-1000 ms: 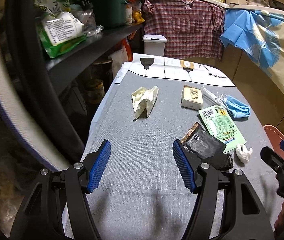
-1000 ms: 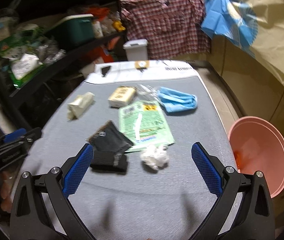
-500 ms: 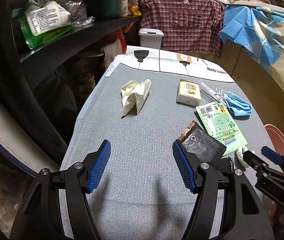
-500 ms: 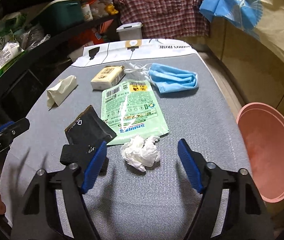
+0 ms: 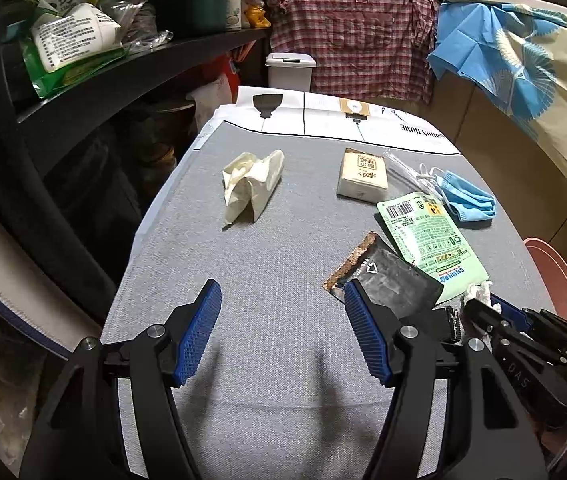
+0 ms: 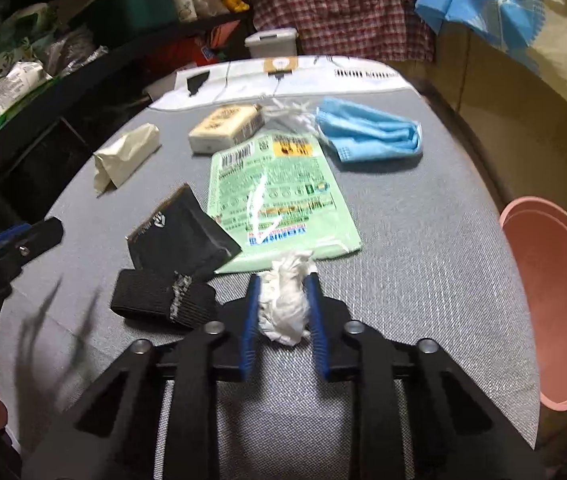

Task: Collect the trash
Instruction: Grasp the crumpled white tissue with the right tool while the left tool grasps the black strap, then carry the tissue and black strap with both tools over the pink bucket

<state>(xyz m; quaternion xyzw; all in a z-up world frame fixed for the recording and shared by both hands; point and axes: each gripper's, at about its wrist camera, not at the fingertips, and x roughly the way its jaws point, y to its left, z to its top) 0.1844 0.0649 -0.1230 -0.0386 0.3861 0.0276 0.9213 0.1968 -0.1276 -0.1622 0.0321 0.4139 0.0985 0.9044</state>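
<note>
The left gripper (image 5: 281, 320) hangs wide apart over the grey table (image 5: 267, 248); a crumpled cream wrapper (image 5: 251, 186) lies ahead, a black pouch (image 5: 387, 280) beside its right finger.

On the table (image 6: 423, 240), the crumpled tissue (image 6: 285, 300) lies near the front edge, between the pads of the right gripper (image 6: 283, 320). Just behind it lies the flat wrapper (image 6: 275, 200), whose left edge a foil pouch (image 6: 179, 236) overlaps. A folded elastic band (image 6: 155, 300) lies left of the tissue, touching the pouch. Behind the wrapper sit a small box (image 6: 225, 128) and, to its right, a face mask (image 6: 367, 136). A crumpled paper bag (image 6: 125, 158) lies toward the left edge. The basin (image 6: 555, 312) stands beyond the right edge. The left gripper (image 5: 279, 332) hangs over the front left part.
</note>
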